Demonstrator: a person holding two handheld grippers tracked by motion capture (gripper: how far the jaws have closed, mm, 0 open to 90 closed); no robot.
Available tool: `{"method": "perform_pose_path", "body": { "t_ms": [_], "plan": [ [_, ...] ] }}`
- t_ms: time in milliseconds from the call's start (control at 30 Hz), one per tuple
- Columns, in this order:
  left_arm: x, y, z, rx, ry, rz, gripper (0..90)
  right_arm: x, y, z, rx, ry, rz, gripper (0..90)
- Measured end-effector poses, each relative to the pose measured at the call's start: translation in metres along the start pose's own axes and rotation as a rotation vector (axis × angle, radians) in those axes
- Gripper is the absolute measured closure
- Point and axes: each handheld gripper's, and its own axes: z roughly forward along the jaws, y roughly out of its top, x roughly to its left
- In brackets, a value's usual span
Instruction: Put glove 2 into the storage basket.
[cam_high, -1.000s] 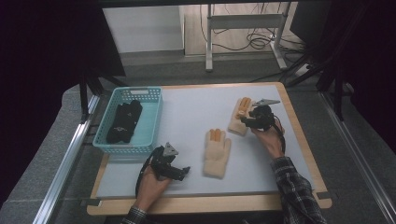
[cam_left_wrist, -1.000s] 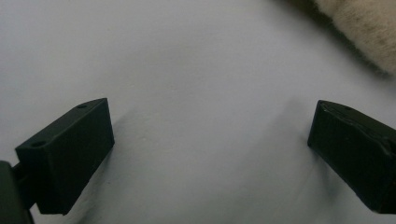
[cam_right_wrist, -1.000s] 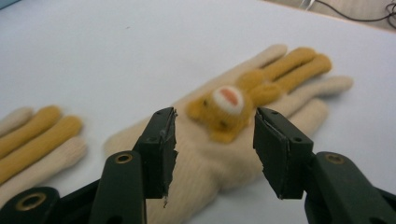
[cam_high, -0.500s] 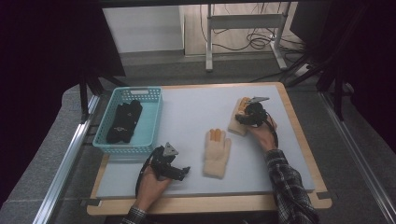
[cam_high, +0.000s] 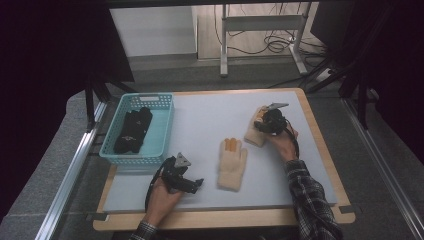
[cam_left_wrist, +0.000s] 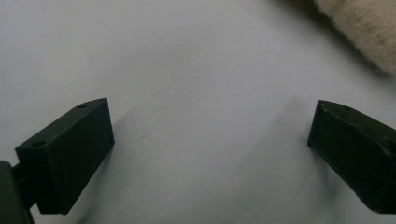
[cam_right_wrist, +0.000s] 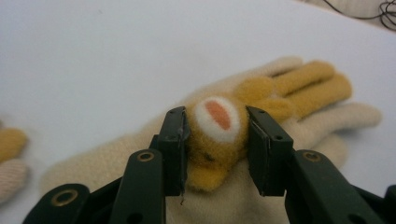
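Observation:
Two cream gloves with orange fingers lie on the pale mat (cam_high: 210, 112). My right gripper (cam_high: 267, 121) sits on the far-right glove (cam_high: 253, 134). In the right gripper view its jaws (cam_right_wrist: 217, 119) pinch a yellow plush patch with a white and orange oval on that glove (cam_right_wrist: 299, 88). The other glove (cam_high: 231, 162) lies flat mid-table, and its edge appears at the left (cam_right_wrist: 9, 154). My left gripper (cam_high: 192, 184) rests low on the mat to the left of it, jaws wide open (cam_left_wrist: 210, 121) on bare mat. A fuzzy corner of that glove (cam_left_wrist: 364, 28) is beyond them.
A teal basket (cam_high: 165, 125) stands at the mat's left side with dark gloves (cam_high: 132, 130) inside. The wooden table edge (cam_high: 320, 145) frames the mat. Metal rails run along both sides, and a desk frame with cables stands behind.
My right gripper has moved left and forward onto the far-right glove and shut on its plush patch. The left gripper has stayed where it was.

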Motion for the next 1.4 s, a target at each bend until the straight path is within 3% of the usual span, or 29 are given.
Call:
{"method": "perform_pose_path", "body": {
  "t_ms": [400, 633, 867, 1100, 1267, 1400],
  "plan": [
    [0.000, 0.000, 0.000, 0.001, 0.000, 0.000, 0.6, 0.010, 0.010, -0.048, -0.067, 0.068, -0.011, 60.2],
    [0.000, 0.000, 0.000, 0.001, 0.000, 0.000, 0.7, 0.026, 0.008, -0.076, -0.093, 0.130, -0.021, 60.2],
    [0.000, 0.000, 0.000, 0.001, 0.001, 0.003, 0.6, 0.061, 0.005, -0.103, -0.109, 0.198, -0.075, 60.0],
    [0.000, 0.000, 0.000, -0.005, 0.001, -0.004, 0.6, 0.107, 0.000, -0.126, -0.112, 0.267, -0.126, 59.7],
    [0.000, 0.000, 0.000, -0.004, 0.000, -0.005, 0.7, 0.134, -0.009, -0.123, -0.085, 0.303, -0.147, 59.7],
    [0.000, 0.000, 0.000, -0.004, 0.001, -0.003, 0.6, 0.150, -0.016, -0.111, -0.067, 0.300, -0.168, 59.7]
  ]
}}
